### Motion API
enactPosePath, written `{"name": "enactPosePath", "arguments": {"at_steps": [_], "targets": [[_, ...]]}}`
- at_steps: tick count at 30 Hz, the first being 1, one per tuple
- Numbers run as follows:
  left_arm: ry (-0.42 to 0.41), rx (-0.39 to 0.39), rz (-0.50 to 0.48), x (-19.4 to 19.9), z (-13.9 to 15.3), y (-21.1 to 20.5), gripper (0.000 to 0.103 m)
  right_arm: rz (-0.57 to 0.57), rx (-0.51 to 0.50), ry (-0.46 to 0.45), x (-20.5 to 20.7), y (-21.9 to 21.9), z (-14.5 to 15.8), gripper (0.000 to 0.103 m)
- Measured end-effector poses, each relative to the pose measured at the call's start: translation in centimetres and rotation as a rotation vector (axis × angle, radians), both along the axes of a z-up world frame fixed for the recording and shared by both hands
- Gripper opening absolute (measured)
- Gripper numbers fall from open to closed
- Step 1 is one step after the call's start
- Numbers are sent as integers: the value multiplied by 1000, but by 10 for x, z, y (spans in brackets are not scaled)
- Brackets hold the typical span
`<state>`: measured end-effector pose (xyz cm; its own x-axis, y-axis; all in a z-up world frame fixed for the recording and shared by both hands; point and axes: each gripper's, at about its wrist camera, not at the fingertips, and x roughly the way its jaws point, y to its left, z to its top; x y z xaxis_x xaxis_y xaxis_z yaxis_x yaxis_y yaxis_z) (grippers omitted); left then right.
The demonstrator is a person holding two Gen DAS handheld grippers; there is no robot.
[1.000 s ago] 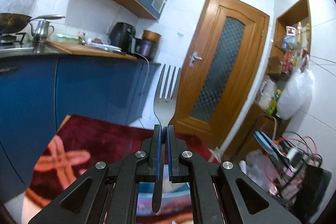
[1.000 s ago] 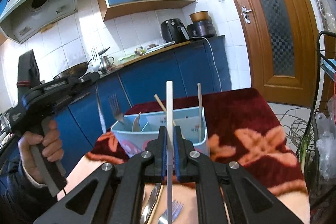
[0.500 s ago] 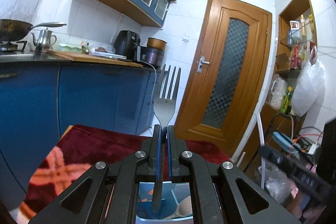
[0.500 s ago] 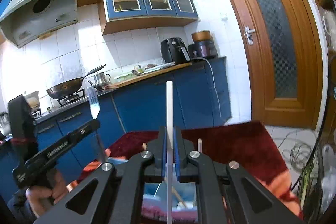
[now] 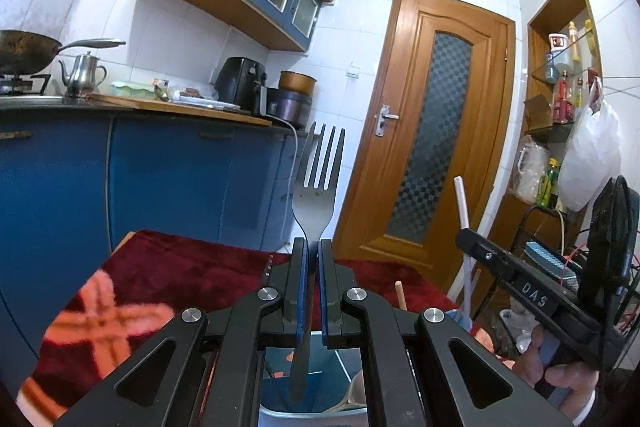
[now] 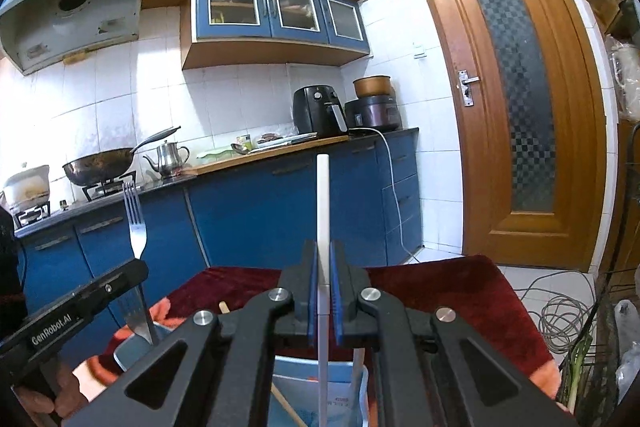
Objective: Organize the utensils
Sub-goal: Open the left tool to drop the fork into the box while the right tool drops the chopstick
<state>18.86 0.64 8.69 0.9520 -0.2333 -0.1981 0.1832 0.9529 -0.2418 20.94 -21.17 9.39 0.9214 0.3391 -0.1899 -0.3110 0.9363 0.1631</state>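
Left gripper (image 5: 313, 255): jaws clamped on fork (image 5: 319, 183), tines up, handle end hanging into blue holder (image 5: 320, 413) just below. Right gripper (image 6: 323, 259): clamped on upright white chopstick (image 6: 323, 211), lower end over the same holder.

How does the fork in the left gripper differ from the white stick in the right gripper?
The fork is grey metal; the white stick looks like plastic. The fork widens into four tines at the top; the stick is a plain, even rod. The left gripper clamps the fork just below its head; the right gripper clamps the stick partway along. Both stand upright, lower ends reaching into the light blue holder on the red cloth.
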Motion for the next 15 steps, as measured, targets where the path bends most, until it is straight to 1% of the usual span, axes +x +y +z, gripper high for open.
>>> {"name": "enactPosePath", "arguments": {"at_steps": [3,9,10,12,13,14,15], "targets": [[2,-4,-6,0,-2,-1,5,13,-18,-1,-2,4,-4,8],[26,8,-37,2,-5,-6,5,46,-19,47,-2,7,-11,9],[30,11,-43,2,-5,-7,5,47,-21,56,-2,7,-12,10],[53,18,-51,2,-5,-9,5,52,-20,61,-3,7,-12,18],[61,19,-47,2,-5,-10,7,55,-18,62,-3,8,-11,20],[69,22,-40,2,-5,-10,12,55,-16,62,-5,8,-10,21],[76,23,-37,1,-5,-10,13,54,-15,61,-7,7,-9,21]]}}
